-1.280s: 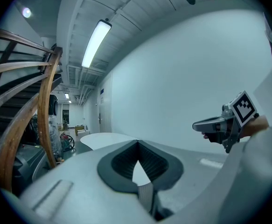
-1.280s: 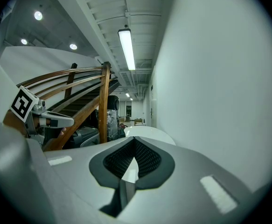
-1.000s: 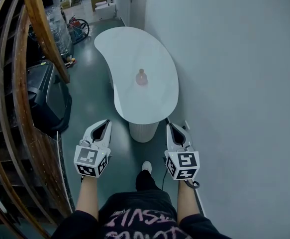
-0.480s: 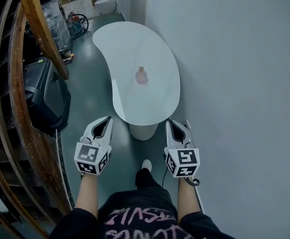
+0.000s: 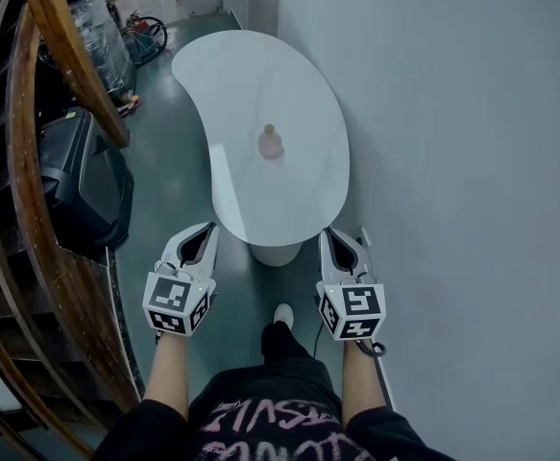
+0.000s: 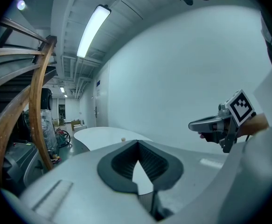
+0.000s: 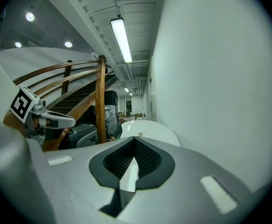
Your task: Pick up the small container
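Nearest the camera, the person's forearms hold both tools low and level over the dark green floor (image 5: 169, 200), one white shoe (image 5: 282, 315) showing between them. The left claw (image 5: 206, 230) has its tips pressed together, only a narrow slit behind them, and nothing held; its own view confirms this. The right claw (image 5: 329, 233) is in the same condition: tips met, empty. Both point forward and stop just short of the near rounded end of the white kidney-shaped desk (image 5: 260, 75); neither is over its top. Further out, the small pink bottle-shaped container (image 5: 270, 143) stands upright and alone near the middle of the desk, on the side toward the pale wall (image 5: 452, 161), well apart from both claws. To the left a curved brown wooden stair handrail (image 5: 68, 46) and a black boxy case (image 5: 78, 176) flank the passage. Finding: the task is at the approach stage only. No contact, no grasp and no lift is in evidence. Outstanding, in my judgement: closing the distance along the desk, spreading one claw, seating it round the container, gripping, raising it clear.
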Available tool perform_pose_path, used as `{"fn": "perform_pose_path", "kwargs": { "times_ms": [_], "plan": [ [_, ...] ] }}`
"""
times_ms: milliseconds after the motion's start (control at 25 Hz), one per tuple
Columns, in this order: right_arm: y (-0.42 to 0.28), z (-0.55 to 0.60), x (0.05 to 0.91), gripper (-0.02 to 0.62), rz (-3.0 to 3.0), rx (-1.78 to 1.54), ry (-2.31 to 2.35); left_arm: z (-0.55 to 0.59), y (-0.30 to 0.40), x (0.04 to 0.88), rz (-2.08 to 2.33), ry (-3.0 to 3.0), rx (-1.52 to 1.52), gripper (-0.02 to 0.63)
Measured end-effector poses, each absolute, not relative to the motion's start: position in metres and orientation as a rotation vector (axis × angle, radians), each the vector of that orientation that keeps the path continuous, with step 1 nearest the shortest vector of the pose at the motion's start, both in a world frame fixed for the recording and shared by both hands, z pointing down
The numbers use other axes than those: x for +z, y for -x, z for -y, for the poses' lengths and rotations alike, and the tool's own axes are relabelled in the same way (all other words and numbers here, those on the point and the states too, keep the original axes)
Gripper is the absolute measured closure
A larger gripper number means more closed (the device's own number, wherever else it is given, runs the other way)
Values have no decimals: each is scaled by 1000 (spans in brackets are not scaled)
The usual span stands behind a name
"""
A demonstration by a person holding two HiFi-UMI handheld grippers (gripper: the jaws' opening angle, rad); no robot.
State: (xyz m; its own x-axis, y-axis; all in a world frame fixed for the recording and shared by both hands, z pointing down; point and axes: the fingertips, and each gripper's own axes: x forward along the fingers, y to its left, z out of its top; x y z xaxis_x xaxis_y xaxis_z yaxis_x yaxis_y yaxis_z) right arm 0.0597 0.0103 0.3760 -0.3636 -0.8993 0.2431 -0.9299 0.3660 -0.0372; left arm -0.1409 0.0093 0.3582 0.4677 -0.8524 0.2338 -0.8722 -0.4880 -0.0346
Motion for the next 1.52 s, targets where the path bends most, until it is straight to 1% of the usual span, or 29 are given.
{"fn": "perform_pose_path", "kwargs": {
  "times_ms": [1520],
  "plan": [
    [-112, 122, 381, 584, 2468, 322, -1588, 111, 78, 364, 1537, -2566, 444, 605]
  ]
}}
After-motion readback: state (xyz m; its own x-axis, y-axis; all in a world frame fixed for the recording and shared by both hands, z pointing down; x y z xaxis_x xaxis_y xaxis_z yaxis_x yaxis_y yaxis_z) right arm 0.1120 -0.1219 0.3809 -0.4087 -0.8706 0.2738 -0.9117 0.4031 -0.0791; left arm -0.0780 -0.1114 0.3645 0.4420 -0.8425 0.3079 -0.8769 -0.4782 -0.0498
